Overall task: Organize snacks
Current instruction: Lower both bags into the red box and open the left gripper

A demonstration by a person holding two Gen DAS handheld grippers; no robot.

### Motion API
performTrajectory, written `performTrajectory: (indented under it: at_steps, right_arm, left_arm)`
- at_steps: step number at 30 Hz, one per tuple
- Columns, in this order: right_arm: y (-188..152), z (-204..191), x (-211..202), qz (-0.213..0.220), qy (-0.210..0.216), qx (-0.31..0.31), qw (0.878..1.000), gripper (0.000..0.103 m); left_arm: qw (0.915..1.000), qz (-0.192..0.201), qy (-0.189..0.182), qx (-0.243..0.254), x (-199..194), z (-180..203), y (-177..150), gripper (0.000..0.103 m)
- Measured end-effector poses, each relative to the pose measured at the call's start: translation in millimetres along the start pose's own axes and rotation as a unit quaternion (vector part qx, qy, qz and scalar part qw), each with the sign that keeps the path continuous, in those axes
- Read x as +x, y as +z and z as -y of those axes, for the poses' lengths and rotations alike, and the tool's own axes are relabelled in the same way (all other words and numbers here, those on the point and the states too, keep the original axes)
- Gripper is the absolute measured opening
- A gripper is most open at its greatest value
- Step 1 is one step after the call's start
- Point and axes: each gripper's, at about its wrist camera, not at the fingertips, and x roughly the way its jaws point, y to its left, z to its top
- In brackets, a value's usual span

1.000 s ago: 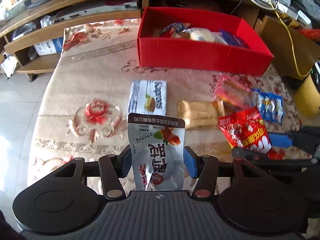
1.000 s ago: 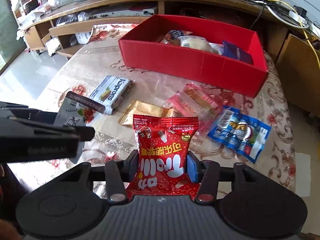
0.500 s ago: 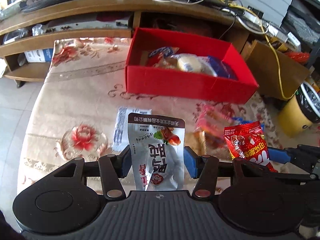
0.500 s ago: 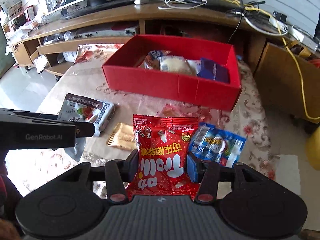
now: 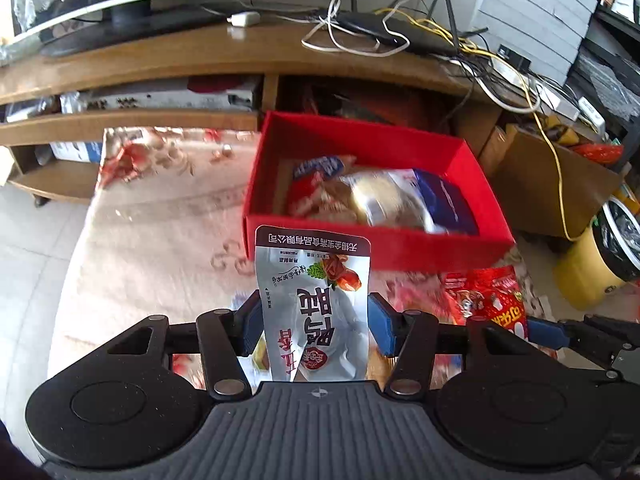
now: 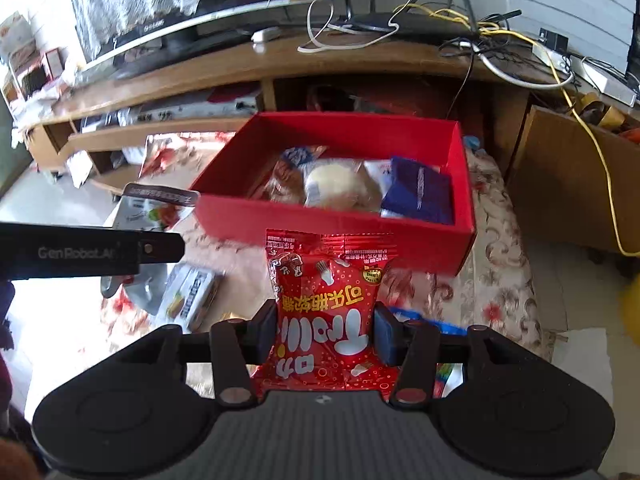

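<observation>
My left gripper (image 5: pixel 314 326) is shut on a silver snack pouch (image 5: pixel 314 280) with a brown top band, held upright just in front of the red box (image 5: pixel 376 246). My right gripper (image 6: pixel 325 330) is shut on a red candy bag (image 6: pixel 326 280), held upright before the red box (image 6: pixel 336 226). The box holds several snacks: a round bun pack (image 6: pixel 340 188), a dark blue pack (image 6: pixel 420 192) and a red-and-blue pack (image 5: pixel 316 178). In the right wrist view the left gripper (image 6: pixel 176 246) and its silver pouch (image 6: pixel 152 208) show at the left. The red bag (image 5: pixel 488 300) shows at the right of the left wrist view.
The floral tablecloth (image 5: pixel 160 240) covers a low table. A white Napoleon pack (image 6: pixel 190 296) and a blue pack (image 6: pixel 424 322) lie on it. A wooden TV stand (image 6: pixel 280 64) with cables stands behind. A cardboard box (image 5: pixel 552 184) and a yellow bin (image 5: pixel 592 268) are at the right.
Both grippers have risen and moved forward toward the red box, each still holding its pack. The loose snacks on the cloth have dropped below and behind the fingers.
</observation>
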Motion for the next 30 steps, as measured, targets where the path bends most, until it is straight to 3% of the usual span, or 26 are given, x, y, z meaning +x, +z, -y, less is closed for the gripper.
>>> performTrajectory:
  at_steps: [15, 30]
  right_arm:
    - [49.8, 26.6, 33.5, 0.015, -0.019, 0.024, 0.999, 0.040]
    - [93.3, 39.1, 66.2, 0.031, -0.031, 0.024, 0.999, 0.040]
  left_arm:
    - [0.9992, 0.019, -0.025, 0.025, 40.1, 21.9, 53.7, 0.061]
    - [0.9996, 0.015, -0.014, 0.020, 77.8, 19.9, 83.9, 0.061]
